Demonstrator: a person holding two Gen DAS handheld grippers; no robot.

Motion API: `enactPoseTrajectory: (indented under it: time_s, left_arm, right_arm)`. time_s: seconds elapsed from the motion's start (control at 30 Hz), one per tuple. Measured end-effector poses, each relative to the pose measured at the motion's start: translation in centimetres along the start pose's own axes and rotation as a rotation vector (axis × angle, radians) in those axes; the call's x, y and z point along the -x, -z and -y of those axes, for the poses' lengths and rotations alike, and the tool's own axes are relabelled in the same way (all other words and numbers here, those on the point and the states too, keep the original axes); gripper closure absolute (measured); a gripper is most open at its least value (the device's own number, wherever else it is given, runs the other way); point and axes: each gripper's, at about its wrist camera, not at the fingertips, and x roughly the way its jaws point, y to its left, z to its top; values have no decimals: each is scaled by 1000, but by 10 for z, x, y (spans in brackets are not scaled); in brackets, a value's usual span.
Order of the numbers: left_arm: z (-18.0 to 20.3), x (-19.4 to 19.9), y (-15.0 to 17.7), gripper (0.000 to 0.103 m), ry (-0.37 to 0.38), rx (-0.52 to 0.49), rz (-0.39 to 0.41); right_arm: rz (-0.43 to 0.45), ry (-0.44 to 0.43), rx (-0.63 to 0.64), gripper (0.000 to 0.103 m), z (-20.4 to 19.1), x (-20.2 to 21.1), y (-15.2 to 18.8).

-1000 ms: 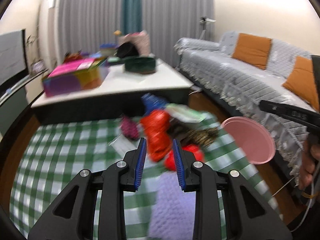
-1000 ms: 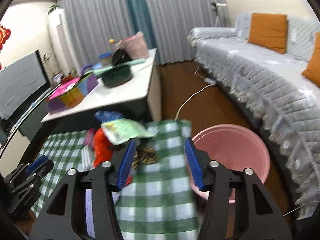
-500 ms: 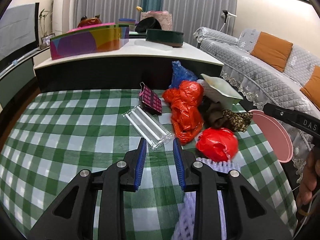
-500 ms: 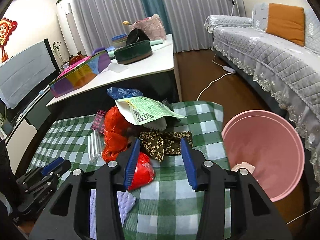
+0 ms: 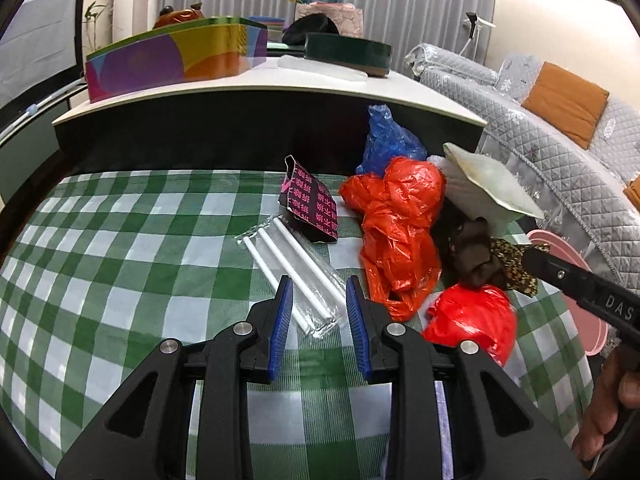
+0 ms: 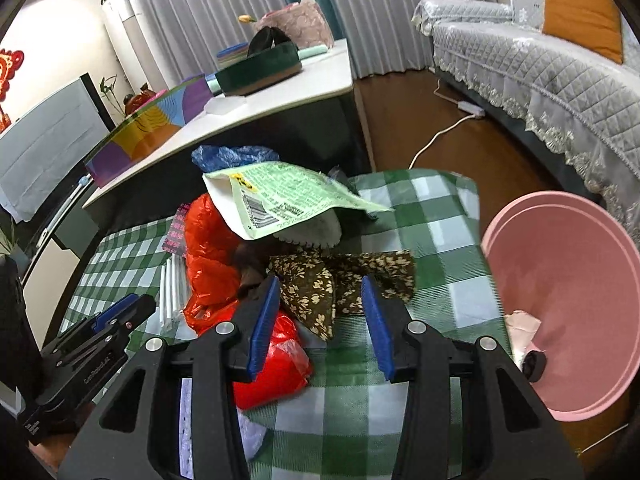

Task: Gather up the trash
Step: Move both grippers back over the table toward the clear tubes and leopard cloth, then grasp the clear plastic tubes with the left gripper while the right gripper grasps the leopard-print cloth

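A heap of trash lies on the green checked cloth (image 5: 120, 256): a clear pack of white straws (image 5: 292, 268), a black-and-pink wrapper (image 5: 314, 204), an orange plastic bag (image 5: 396, 224), a red bag (image 5: 472, 320), a blue bag (image 5: 388, 140), floral brown cloth (image 6: 320, 284) and a green-and-white packet (image 6: 280, 200). My left gripper (image 5: 319, 300) is open, its fingers either side of the straw pack's near end. My right gripper (image 6: 320, 304) is open just above the floral cloth. A pink bin (image 6: 568, 296) stands right of the cloth.
A low white table (image 5: 280, 84) behind the cloth carries a colourful box (image 5: 176, 60) and a green round tin (image 5: 348, 54). A grey sofa (image 6: 540, 64) with orange cushions runs along the right. A power cord (image 6: 444, 132) lies on the wooden floor.
Both grippers have moved down and forward toward the trash heap. The left now straddles the straw pack's end; the right has closed in on the floral cloth.
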Motion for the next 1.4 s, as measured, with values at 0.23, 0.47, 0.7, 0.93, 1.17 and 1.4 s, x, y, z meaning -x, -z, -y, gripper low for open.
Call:
enactPoseTrajectory:
  time_s: [0.23,0.47,0.7,0.93,1.17,1.4]
  left_arm:
    - [2,-17,-5,61,-20,2,-60]
    - [3,-31,-5,61,-37,1,-131]
    - [3,-30,-2,78,-41,-13,-156]
    - [5,-18,0,91,-49,-32,-146]
    - [1,9,1,93,-45,-47,-106]
    - [-4,40,2,93,-37,-65,-60]
  right_arm:
    - [-32,-21,-6,62,-4,-17,1]
    - [-56,-34,9,82,-8,-23,3]
    - [-69,-47,42,96,-19,-19,5]
    - [-59,-55,87,97,-35,-1,6]
    - [-31,-51,138,97,-49,28,6]
    - [-4,-43,202,97,-62,58,9]
